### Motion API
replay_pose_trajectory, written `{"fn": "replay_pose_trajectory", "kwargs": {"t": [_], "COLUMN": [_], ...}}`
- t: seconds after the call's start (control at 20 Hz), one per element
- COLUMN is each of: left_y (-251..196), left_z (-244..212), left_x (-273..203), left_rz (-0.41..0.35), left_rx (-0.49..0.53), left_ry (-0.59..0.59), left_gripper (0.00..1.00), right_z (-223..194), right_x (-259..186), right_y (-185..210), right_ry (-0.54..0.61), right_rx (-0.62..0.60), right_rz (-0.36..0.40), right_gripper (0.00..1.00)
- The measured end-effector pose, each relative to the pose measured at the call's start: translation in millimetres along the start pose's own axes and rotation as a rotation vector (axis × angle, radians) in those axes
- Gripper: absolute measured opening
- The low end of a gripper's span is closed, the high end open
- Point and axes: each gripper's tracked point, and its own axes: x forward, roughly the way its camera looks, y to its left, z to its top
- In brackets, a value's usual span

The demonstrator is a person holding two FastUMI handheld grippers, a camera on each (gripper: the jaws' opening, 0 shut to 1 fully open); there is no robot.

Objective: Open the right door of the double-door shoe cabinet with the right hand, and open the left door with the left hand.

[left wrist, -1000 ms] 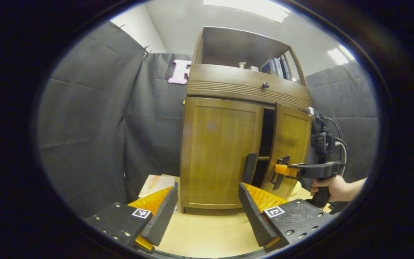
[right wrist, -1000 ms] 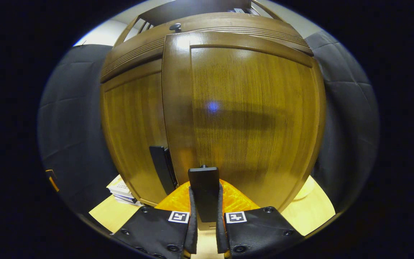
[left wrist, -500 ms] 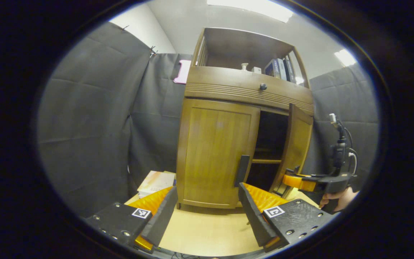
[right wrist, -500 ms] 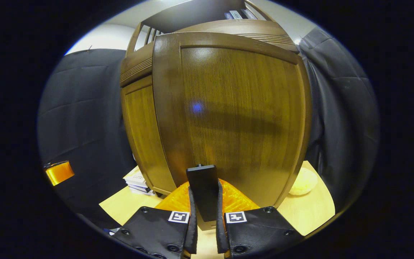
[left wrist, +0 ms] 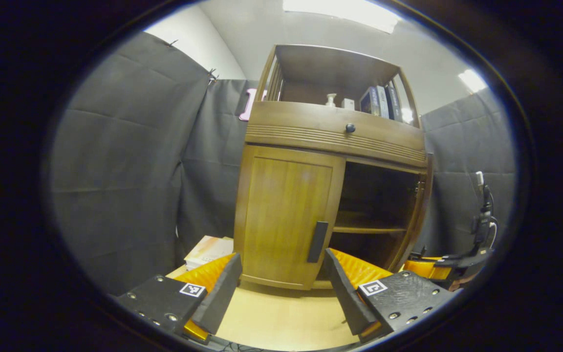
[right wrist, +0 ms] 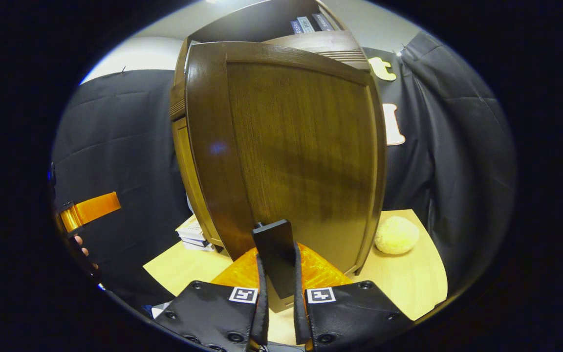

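right door [right wrist: 291,146] swung from barely cracked to wide open in the last second | right gripper [right wrist: 278,274] was clamped on its handle [right wrist: 274,256] | left gripper [left wrist: 281,288] gaped, held nothing | left door [left wrist: 286,217] shut, handle [left wrist: 317,241] at 1 o'clock, next up

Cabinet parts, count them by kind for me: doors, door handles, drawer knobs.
Doors: 2, the shut left door and the swung-open right door.
Door handles: 2, the left handle and the right handle.
Drawer knobs: 1, the knob.
Total: 5.
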Motion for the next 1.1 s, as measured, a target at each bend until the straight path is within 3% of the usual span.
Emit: {"fn": "replay_pose_trajectory", "kwargs": {"t": [0.45, 0.6, 0.85, 1.1], "left_y": [-7, -14, -19, -24], "left_z": [-2, -5, -5, -6], "left_x": [-11, -11, -13, -8], "left_rz": [0.050, 0.035, 0.012, 0.008], "left_rx": [0.006, 0.019, 0.060, 0.034], "left_ry": [-0.034, -0.024, -0.018, -0.010], "left_gripper": [0.98, 0.99, 0.99, 0.99], "right_z": [-9, -13, -12, -4], "right_x": [-39, -51, -65, -68], "right_y": [-42, -58, -98, -147], "right_ry": [-0.036, -0.063, -0.094, -0.095], "right_rx": [-0.012, -0.011, 0.025, 0.100], "right_rz": [0.038, 0.040, -0.007, -0.073], "right_gripper": [0.21, 0.21, 0.21, 0.19]}}
